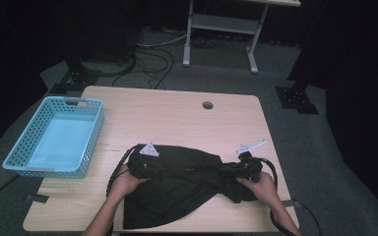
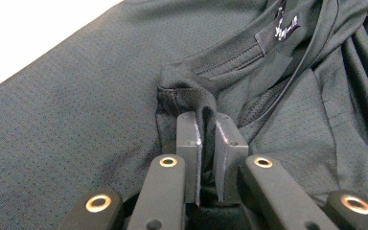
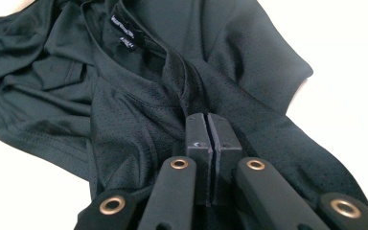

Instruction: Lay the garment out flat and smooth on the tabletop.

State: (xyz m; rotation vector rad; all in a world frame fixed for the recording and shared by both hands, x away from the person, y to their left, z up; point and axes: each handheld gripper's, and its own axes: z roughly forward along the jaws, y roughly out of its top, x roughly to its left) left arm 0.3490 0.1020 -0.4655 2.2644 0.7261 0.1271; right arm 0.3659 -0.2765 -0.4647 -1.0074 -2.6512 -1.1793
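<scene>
At the bottom of the high view, two hands hold a black T-shirt (image 1: 177,189) bunched across the lower middle of the tabletop (image 1: 177,115). The left tongs (image 2: 207,125) and right tongs (image 3: 207,125) each pinch a fold of its fabric. Judged: mid-fold; next, lay it flat, perhaps for the blue basket (image 1: 86,157) at left.

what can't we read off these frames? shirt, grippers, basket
- Black shirt: high view, near hem cut by the bottom edge; dark folds blend together.
- Neck label: left gripper view, print too small to read; same for the label in the right gripper view.
- Left gripper and right gripper: pinched cloth hides the pad faces.
- Blue basket: high view, its near wall hides part of the floor.
</scene>
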